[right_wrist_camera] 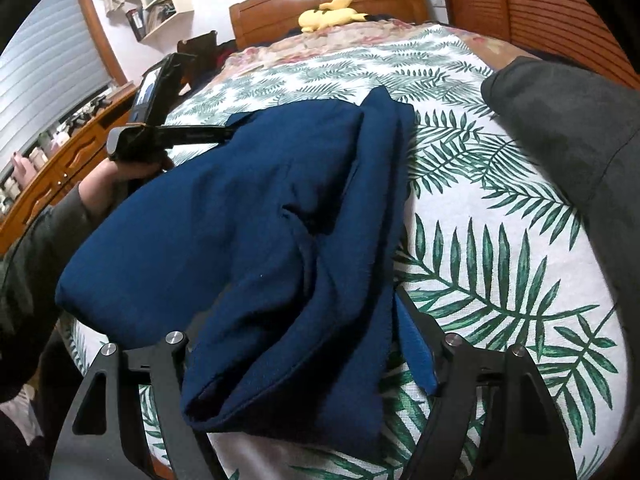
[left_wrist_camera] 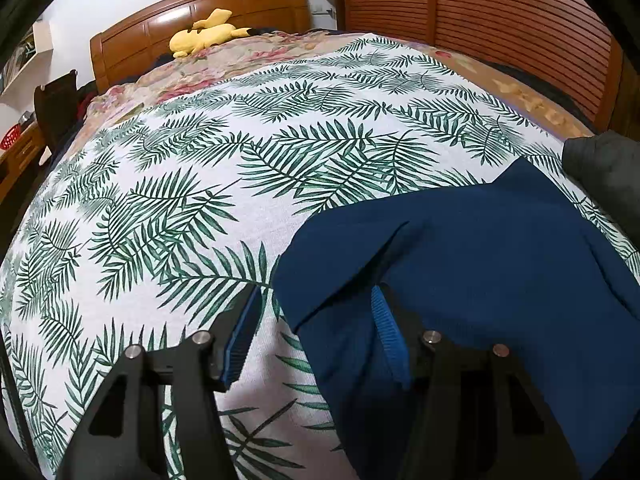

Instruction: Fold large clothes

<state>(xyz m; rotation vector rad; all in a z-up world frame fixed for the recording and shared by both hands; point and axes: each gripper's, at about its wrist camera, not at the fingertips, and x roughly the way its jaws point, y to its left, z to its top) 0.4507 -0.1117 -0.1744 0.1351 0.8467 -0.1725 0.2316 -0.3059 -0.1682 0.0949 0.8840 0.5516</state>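
Observation:
A navy blue garment (left_wrist_camera: 480,260) (right_wrist_camera: 240,220) lies folded into a long bundle on the leaf-print bedspread (left_wrist_camera: 200,200) (right_wrist_camera: 500,260). My left gripper (left_wrist_camera: 315,292) stands open at the garment's left edge. One blue pad (left_wrist_camera: 240,336) rests over the bedspread and the other pad (left_wrist_camera: 388,340) over the cloth, neither pressing. In the right wrist view a hand (right_wrist_camera: 132,168) holds that left gripper (right_wrist_camera: 230,132) at the bundle's far corner. My right gripper (right_wrist_camera: 296,312) straddles the near end of the bundle with its jaws wide. The cloth lies loose between them and hides its left pad.
A dark grey cloth (left_wrist_camera: 600,164) (right_wrist_camera: 568,128) sits on the bed's right side. A yellow plush toy (left_wrist_camera: 208,32) (right_wrist_camera: 332,12) lies by the wooden headboard (left_wrist_camera: 200,4). Louvred wardrobe doors (left_wrist_camera: 500,12) stand behind the bed, and a wooden dresser (right_wrist_camera: 60,168) is at the left.

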